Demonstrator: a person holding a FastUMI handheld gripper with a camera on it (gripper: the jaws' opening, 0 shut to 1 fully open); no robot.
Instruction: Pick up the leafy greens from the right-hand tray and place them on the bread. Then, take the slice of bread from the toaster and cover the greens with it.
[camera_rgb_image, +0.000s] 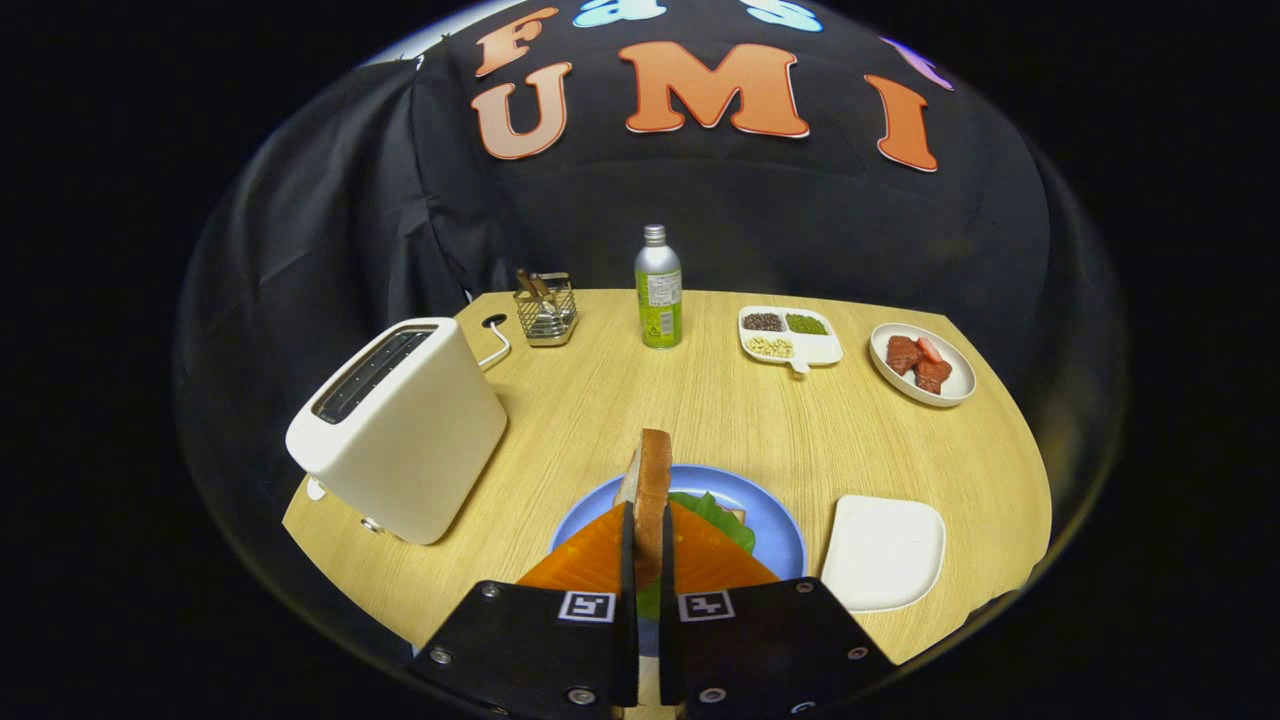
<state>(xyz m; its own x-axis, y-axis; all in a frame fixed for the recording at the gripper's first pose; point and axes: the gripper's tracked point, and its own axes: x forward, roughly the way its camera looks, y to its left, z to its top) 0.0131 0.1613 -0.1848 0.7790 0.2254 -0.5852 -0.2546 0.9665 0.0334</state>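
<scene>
Clamped between my gripper's (647, 530) two fingers was the slice of bread (652, 490), held on edge: both fingers pressed on its flat faces, and its top crust stood up above the fingertips. What mattered for the move I judged to come next was how that slice sat relative to the blue plate (775, 520). The plate lay directly below and just ahead of the fingers, so the slice was already over its target, but upright, with its long axis running top to bottom and its thin edge toward me. I reckoned it would have to be tipped flat before release, or it would land on its crust and topple.

On the plate the leafy greens (718, 516) showed just right of the held slice, a ruffled green patch. A sliver of pale bread seemed to peek out beyond the greens, though I could not make it out well. The held slice looked lightly browned, with a darker tan crust and a paler face, firm enough to hold its shape in the grip.

Off to the left and near the plate stood the white toaster (398, 425), its slots dark. The white tray (884, 552) just right of the plate was bare, so I took the greens step as done and the covering step as under way.
</scene>
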